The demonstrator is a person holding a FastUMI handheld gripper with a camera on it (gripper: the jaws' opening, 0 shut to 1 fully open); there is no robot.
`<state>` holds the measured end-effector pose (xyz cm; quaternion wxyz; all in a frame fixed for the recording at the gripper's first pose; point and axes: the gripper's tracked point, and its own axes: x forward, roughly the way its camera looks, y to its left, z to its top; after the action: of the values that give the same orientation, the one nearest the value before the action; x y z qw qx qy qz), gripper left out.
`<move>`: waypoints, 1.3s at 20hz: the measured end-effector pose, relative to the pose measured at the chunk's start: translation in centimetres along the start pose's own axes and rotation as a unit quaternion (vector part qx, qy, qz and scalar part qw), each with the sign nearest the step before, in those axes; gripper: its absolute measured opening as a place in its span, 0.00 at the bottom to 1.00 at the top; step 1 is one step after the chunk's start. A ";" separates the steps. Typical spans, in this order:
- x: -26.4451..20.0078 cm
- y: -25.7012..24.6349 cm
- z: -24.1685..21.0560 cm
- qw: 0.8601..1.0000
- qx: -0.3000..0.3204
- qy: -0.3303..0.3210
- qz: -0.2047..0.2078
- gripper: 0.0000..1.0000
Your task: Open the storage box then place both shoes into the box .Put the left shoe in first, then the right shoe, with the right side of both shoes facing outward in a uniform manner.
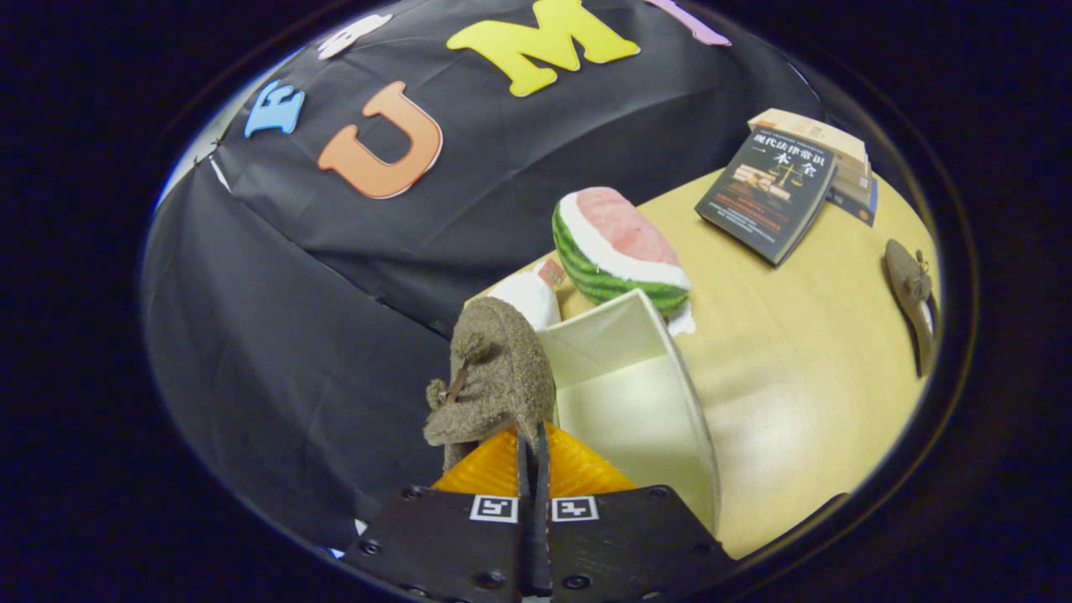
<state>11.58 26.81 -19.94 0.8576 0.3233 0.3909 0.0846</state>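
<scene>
Booth wall of black cloth (318,276) takes up the far side, hanging behind the table.

Pale wood table (804,368) slopes across the scene, tilted in the gripper view.

White storage box (636,402) sits open just ahead of the fingers and slightly to one side; its inside walls and floor are bare, no shoe in it. One corner of the box rises toward the watermelon.

Plush watermelon slice (620,247), green striped rind and pink face, stands just beyond the box, touching or nearly touching its far corner.

Dark-covered book (769,194) lies flat further off, leaning on a stack of other books (837,151) behind it.

Brown fuzzy shoe (494,377) is held up off the table, right at the fingertips, beside the box's near wall and above its edge. A small bow or pom-pom shows on its side.

Second brown shoe (911,289) lies on the table well apart, past the box, near the table's far rim.

White object (528,297) with a small red tag peeks from behind the held shoe; cannot tell what it is.

Gripper (533,452): fingers drawn together, almost touching, pinching the rim of the held shoe between them.
</scene>
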 end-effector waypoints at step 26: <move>4.2 -1.6 -4.9 0.995 -0.083 0.051 -0.015 0.61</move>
<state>10.71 29.59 -25.88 0.8616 0.2403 0.4307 0.1199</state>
